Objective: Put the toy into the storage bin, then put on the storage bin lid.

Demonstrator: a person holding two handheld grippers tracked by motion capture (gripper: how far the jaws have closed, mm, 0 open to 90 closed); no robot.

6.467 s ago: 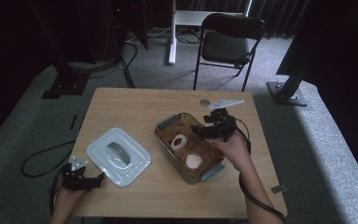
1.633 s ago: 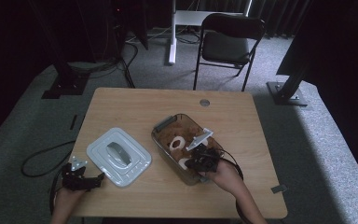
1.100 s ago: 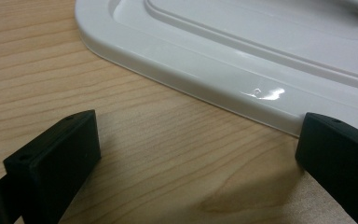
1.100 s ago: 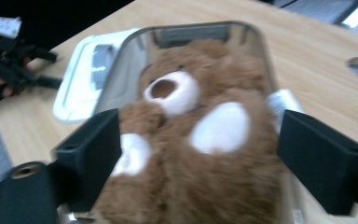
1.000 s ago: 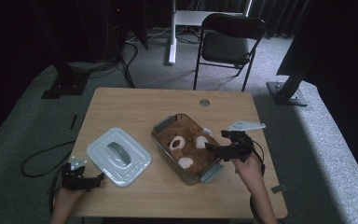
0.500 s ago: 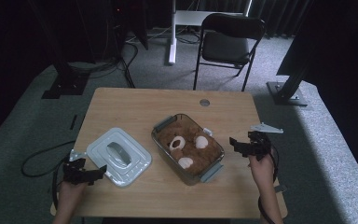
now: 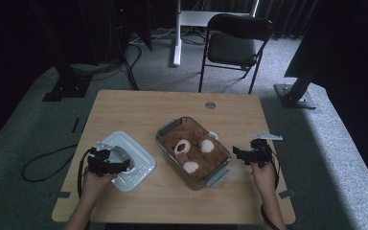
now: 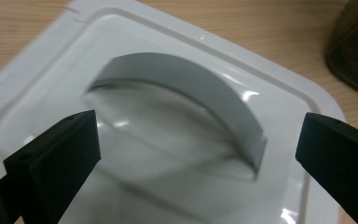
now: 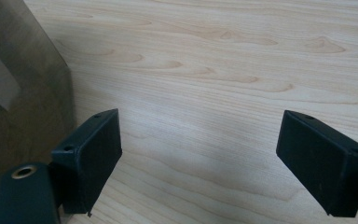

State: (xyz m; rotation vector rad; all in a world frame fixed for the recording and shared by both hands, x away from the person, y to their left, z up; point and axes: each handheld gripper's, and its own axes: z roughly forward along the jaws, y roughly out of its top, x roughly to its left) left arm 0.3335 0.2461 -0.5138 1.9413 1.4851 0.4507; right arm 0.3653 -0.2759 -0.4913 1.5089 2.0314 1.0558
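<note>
A dark folding chair (image 7: 235,45) stands on grey carpet (image 7: 28,124) behind the wooden table (image 7: 134,108), with black curtains beyond.

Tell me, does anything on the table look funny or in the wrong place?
The white plastic lid with the grey arched handle lies on the wooden table beside the clear glass box, not on it. A brown teddy bear is squashed inside that box, an odd thing for a food container. Nothing looks spilled or broken.

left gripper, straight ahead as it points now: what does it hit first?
Most likely the grey arched handle on the white lid. The left gripper is open, its fingers either side of that handle, with the lid's recess underneath. Depth to the handle is unclear.
</note>
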